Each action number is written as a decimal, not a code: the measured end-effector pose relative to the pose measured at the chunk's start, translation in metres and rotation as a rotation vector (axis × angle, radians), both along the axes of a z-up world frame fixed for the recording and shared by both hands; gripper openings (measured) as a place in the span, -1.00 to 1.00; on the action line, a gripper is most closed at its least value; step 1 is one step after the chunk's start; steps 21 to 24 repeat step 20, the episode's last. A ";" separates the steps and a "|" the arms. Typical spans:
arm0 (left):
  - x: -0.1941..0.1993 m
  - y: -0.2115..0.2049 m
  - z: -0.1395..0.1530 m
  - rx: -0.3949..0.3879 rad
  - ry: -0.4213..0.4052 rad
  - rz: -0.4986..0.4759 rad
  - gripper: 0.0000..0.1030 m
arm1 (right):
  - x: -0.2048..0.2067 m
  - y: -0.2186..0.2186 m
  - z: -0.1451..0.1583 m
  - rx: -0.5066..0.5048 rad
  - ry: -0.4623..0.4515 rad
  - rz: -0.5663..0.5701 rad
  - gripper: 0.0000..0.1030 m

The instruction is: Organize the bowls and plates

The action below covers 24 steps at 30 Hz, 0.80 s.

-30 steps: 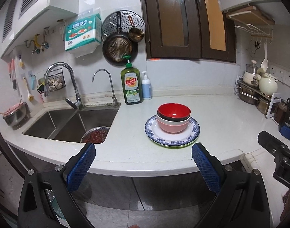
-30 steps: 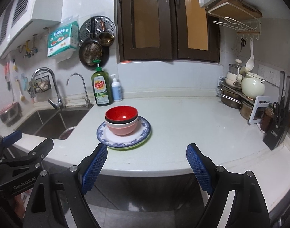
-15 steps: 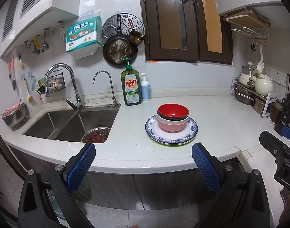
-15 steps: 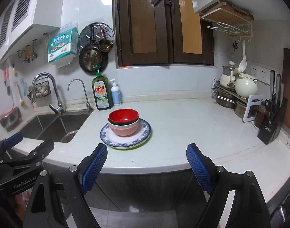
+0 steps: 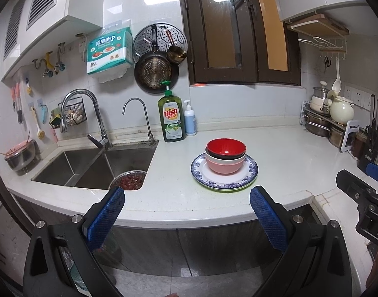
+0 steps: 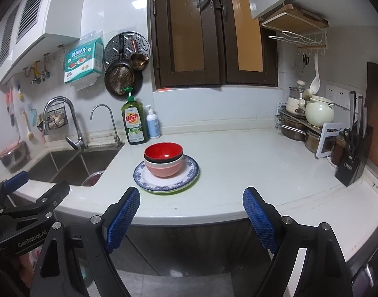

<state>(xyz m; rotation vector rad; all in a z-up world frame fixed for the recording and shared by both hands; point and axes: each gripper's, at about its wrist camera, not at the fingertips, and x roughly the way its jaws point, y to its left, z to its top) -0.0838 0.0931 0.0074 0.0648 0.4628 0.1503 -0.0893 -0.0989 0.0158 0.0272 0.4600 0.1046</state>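
Note:
A red bowl (image 5: 225,146) is nested in a pink bowl (image 5: 225,166), and both sit on a blue-rimmed plate (image 5: 248,177) stacked over a green plate on the white counter. The stack also shows in the right wrist view, with the red bowl (image 6: 163,150), the pink bowl (image 6: 165,169) and the plate (image 6: 190,173). My left gripper (image 5: 186,193) is open and empty, in front of the counter edge, apart from the stack. My right gripper (image 6: 191,193) is open and empty, likewise short of the counter.
A double sink (image 5: 94,165) with a strainer of red beans (image 5: 130,180) lies left of the stack. A dish soap bottle (image 5: 171,118) and pump bottle (image 5: 189,121) stand at the wall. Pots and a kettle (image 6: 319,112) and a knife block (image 6: 353,158) stand at the right.
Both grippers have drawn back and away from the counter, so the stack looks smaller and farther. Both stay open. The bowls and plates have not moved.

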 end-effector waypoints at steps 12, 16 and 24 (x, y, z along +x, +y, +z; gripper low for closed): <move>0.000 -0.004 0.001 0.001 -0.007 -0.003 1.00 | 0.001 -0.002 0.003 -0.001 -0.005 -0.008 0.67; 0.001 -0.004 0.002 -0.002 -0.008 0.000 1.00 | 0.000 -0.005 0.003 -0.004 -0.008 -0.006 0.67; 0.002 -0.005 0.003 -0.006 -0.008 0.002 1.00 | 0.000 -0.007 0.004 -0.004 -0.008 -0.007 0.67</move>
